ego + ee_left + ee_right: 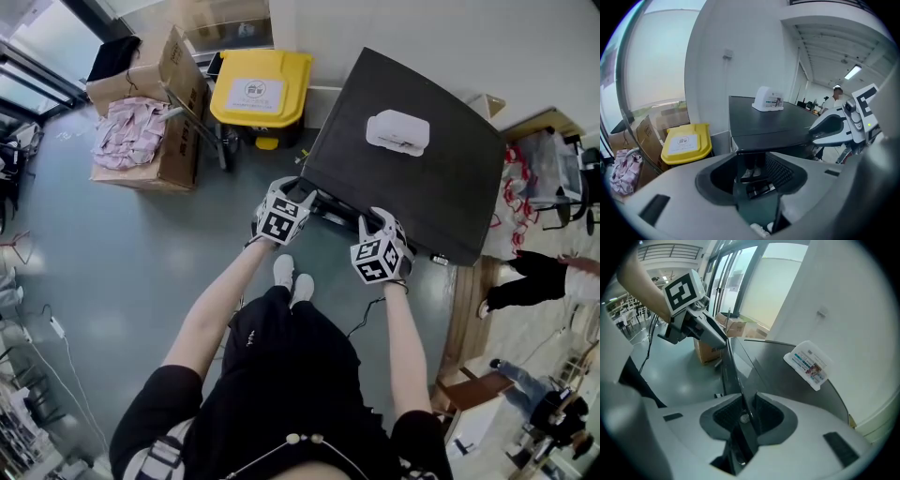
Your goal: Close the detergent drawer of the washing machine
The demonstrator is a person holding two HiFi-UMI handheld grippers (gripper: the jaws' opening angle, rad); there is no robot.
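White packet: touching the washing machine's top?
Touching. The right gripper view shows the white packet lying flat on the washing machine's dark top, with no gap under it.

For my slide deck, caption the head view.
Left tongs and right tongs at front edge of black washing machine, white packet on top.

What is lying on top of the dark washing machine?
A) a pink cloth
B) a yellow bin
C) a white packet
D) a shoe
C: a white packet lies flat on the top of the washing machine, and nothing else is on it. The yellow bin stands beside the machine, not on it.
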